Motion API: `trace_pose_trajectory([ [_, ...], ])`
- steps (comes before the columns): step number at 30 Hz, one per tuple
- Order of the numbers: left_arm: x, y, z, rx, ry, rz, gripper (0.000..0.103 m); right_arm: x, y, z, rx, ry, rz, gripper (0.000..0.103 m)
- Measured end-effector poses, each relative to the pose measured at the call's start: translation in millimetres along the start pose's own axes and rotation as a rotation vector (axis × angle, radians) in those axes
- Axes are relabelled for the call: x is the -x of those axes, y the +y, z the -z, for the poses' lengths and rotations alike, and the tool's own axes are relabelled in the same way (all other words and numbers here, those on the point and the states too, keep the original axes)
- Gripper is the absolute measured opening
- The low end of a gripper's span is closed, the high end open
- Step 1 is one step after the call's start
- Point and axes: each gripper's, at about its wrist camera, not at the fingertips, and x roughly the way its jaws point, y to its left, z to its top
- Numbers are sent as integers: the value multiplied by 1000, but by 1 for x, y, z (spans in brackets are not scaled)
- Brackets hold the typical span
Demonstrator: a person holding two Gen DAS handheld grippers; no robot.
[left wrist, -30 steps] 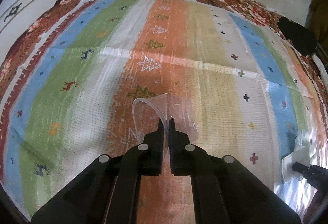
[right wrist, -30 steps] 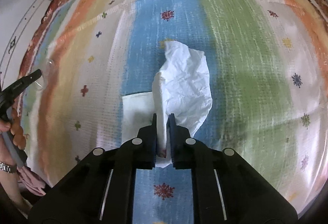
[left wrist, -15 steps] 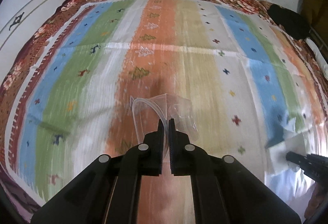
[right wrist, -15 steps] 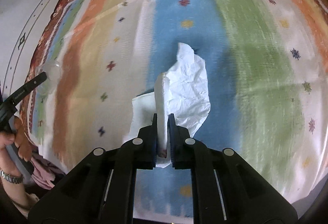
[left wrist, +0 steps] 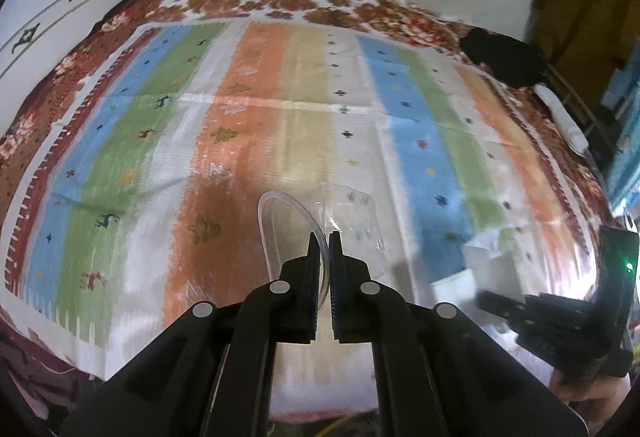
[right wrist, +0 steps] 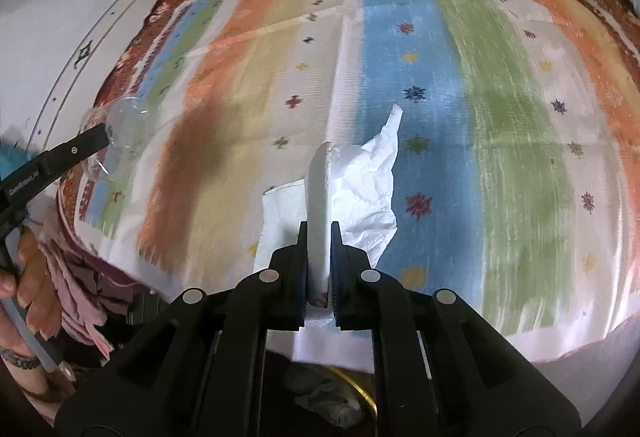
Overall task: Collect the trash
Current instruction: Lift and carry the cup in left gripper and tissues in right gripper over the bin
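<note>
White tissue sits pinched between the right tongs, a crumpled wad sticking up past the tips, while clear plastic cup is clamped by its rim in the left tongs. Both loads hang above the striped blanket on the bed. Best play now, I'd say: keep both grips firm and carry level to the bin, since that thin rim could slip.

Two grippers are showing above the striped blanket: left gripper, right gripper; one clear plastic cup and one white tissue are hanging over it
</note>
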Motion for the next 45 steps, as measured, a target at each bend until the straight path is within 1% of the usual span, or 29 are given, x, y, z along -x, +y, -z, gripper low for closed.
trace_pose_trajectory([
  [4, 16, -11, 14, -14, 0, 24, 4, 13, 19, 17, 67, -26, 18, 8],
  [6, 25, -18, 23, -20, -4, 35, 4, 17, 23, 23, 80, -34, 20, 8],
  [12, 47, -23, 48, -7, 3, 87, 4, 34, 31, 49, 102, -54, 15, 8],
  [17, 61, -21, 71, 41, 11, 140, 4, 42, 36, 72, 125, -59, 20, 8],
  [20, 70, -25, 84, 45, -1, 162, 4, 47, 36, 85, 122, -60, 11, 8],
  [23, 75, -30, 97, 42, 6, 191, 4, 51, 36, 98, 116, -62, 2, 8],
  [32, 88, -35, 126, 36, -1, 220, 4, 62, 38, 137, 114, -67, -20, 8],
  [45, 99, -44, 170, -8, -1, 215, 4, 67, 39, 177, 128, -56, -28, 8],
])
